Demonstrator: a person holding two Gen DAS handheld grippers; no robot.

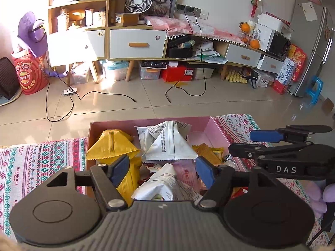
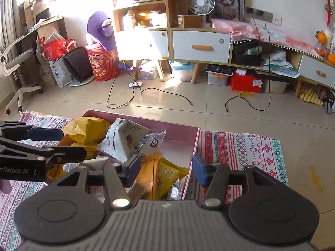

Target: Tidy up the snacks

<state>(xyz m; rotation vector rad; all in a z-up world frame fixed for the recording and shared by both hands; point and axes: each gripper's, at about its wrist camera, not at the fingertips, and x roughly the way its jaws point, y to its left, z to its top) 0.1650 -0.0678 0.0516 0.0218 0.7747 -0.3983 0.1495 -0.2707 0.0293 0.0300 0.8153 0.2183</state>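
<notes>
Two wrist views look down over a pink box (image 1: 215, 129) of snacks that sits on a patterned cloth (image 1: 41, 159) covering the bench, with a tiled floor and cluttered shelves beyond.

The left hand-held gripper (image 1: 162, 172) hangs above the near middle of the box. Its blue pads stand well apart and hold nothing; a white packet (image 1: 159, 179) lies below the gap, not pinched. The right hand-held gripper (image 2: 165, 170) hovers over the box's right wall, its pads also parted and empty, one pad over the snacks and the other over the cloth outside. Each hand-held gripper shows at the edge of the other's view, so the two sit side by side. A purple-gloved hand (image 1: 322, 198) holds the right one.

Inside the box, a yellow bag (image 1: 114, 144) lies at the left, a second white packet (image 1: 167, 142) stands at the back, and small orange packets (image 1: 209, 151) sit to the right. A yellow "ARD" bag (image 2: 169, 175) and a clear pouch (image 2: 153, 141) lie near the right wall.

The visible cloth carries no loose snacks, so gathering looks largely done. The packets lie heaped and overlapping, so tidying them inside the box appears to be what remains, though the near end of the box is hidden.
</notes>
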